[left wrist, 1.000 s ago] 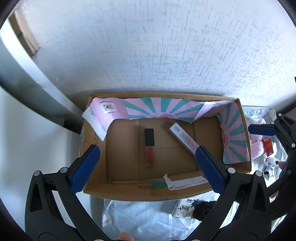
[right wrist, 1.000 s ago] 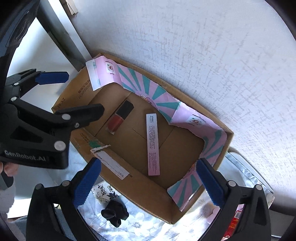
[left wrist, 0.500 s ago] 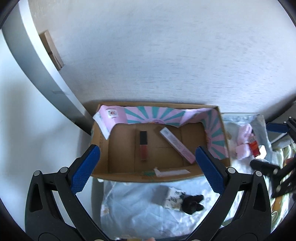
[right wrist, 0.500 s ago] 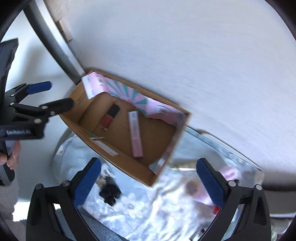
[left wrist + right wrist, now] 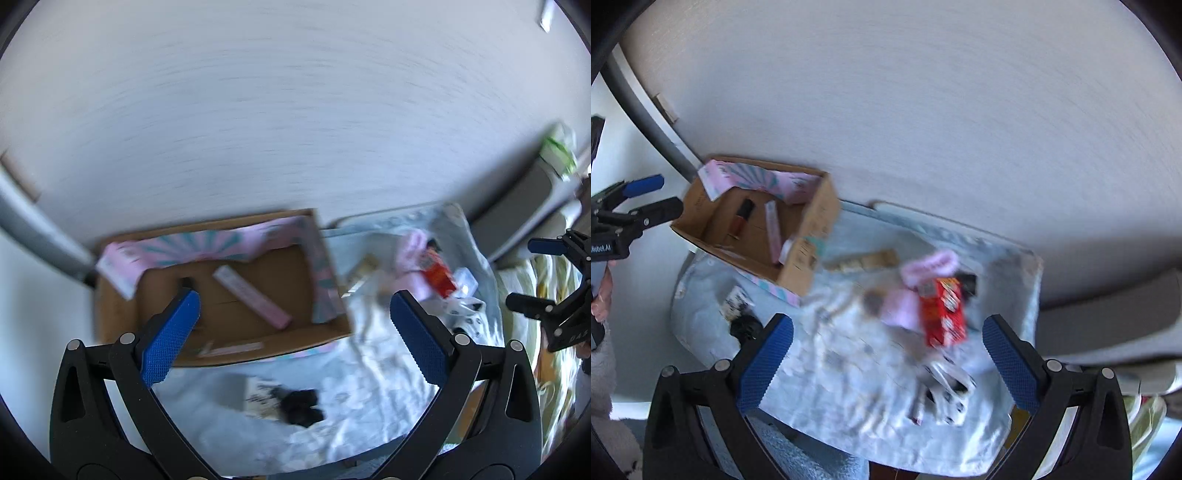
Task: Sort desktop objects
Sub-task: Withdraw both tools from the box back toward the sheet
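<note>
An open cardboard box [image 5: 122,317] [image 5: 812,229] with a pink-and-teal lining holds a long pink stick [image 5: 251,297] [image 5: 773,230] and a red lip tint [image 5: 740,219]. On the light blue cloth [image 5: 849,369] lie a red packet [image 5: 943,312] [image 5: 437,273], pink fluffy items [image 5: 923,266], a beige strip [image 5: 864,260], a black clip [image 5: 301,406] [image 5: 744,326] and a black-and-white spotted item [image 5: 947,387]. My left gripper [image 5: 293,332] is open and empty, high above the box's near edge. My right gripper [image 5: 884,360] is open and empty, high above the cloth. Both views are blurred.
A white textured wall [image 5: 923,110] rises behind the box. A grey bar [image 5: 37,232] stands at the left. A patterned card [image 5: 260,397] lies by the black clip. A grey seat edge [image 5: 1108,306] lies at the right.
Both grippers have pulled up and back from the box and swung right. The cloth and its loose objects have come into view. Both stay open.
</note>
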